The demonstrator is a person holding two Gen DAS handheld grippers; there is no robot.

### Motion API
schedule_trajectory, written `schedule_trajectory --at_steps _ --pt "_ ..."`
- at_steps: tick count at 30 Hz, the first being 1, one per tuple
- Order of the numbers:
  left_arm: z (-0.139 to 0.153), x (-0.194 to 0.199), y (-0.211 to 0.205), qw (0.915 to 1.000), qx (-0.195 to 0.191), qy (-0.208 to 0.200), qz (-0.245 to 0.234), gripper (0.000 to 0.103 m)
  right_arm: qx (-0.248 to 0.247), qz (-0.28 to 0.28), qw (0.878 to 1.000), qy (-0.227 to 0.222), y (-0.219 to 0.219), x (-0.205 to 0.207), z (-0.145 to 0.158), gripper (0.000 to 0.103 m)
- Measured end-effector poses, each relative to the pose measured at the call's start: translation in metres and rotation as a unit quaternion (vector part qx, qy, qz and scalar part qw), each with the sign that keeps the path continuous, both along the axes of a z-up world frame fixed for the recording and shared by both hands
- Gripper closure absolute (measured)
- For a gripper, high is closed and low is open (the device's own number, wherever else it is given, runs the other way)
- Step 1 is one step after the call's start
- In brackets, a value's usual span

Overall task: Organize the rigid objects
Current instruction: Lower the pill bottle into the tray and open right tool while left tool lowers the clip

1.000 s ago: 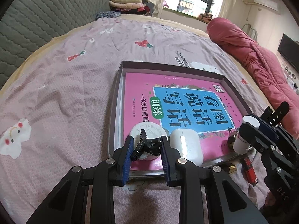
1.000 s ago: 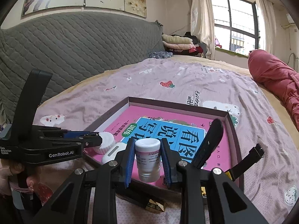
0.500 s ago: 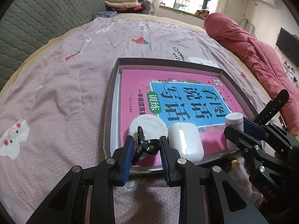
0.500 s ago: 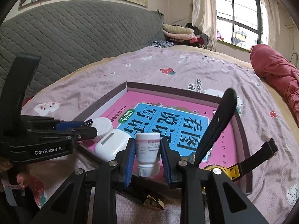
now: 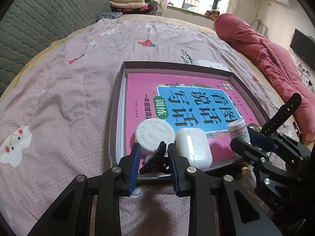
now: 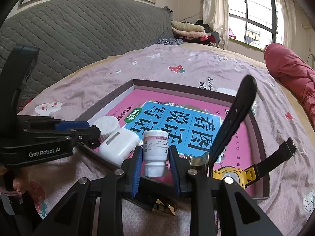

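A shallow brown box (image 5: 118, 90) on the bed holds a pink book (image 5: 177, 90), a white round lid (image 5: 154, 135) and a white earbud case (image 5: 194, 147) at its near edge. My left gripper (image 5: 154, 157) is shut on a black hair clip (image 5: 155, 157) at the box's near rim, next to the lid. My right gripper (image 6: 154, 163) is shut on a small white pill bottle (image 6: 155, 153), held upside down over the box's near edge. The bottle also shows in the left wrist view (image 5: 238, 130). A black-strapped watch (image 6: 232, 129) with a yellow case lies at the near right.
The box (image 6: 259, 137) sits on a pink patterned bedsheet (image 5: 59, 102). A red quilt (image 5: 261, 51) lies along the right side. A grey padded headboard (image 6: 78, 39) is on the left. A small gold clip (image 6: 164, 206) lies on the sheet below my right gripper.
My left gripper has tilted the hair clip and lowered it at the box rim. My right gripper has carried the bottle forward over the box edge, nearer the earbud case.
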State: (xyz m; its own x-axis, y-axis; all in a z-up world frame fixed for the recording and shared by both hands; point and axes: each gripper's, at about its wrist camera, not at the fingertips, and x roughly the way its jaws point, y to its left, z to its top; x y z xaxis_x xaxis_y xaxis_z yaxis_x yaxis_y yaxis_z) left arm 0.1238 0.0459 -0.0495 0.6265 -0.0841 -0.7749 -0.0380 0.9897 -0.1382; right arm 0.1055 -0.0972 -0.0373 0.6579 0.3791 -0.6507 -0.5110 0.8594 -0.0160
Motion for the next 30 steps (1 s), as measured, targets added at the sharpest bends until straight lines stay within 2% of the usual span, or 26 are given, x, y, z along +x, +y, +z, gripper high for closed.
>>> schedule_trajectory --at_steps 30 --pt "0.020 -0.012 -0.003 0.9998 0.002 -0.017 -0.007 0.074 0.010 -0.016 1.000 0.019 -0.008 -0.006 0.001 0.072"
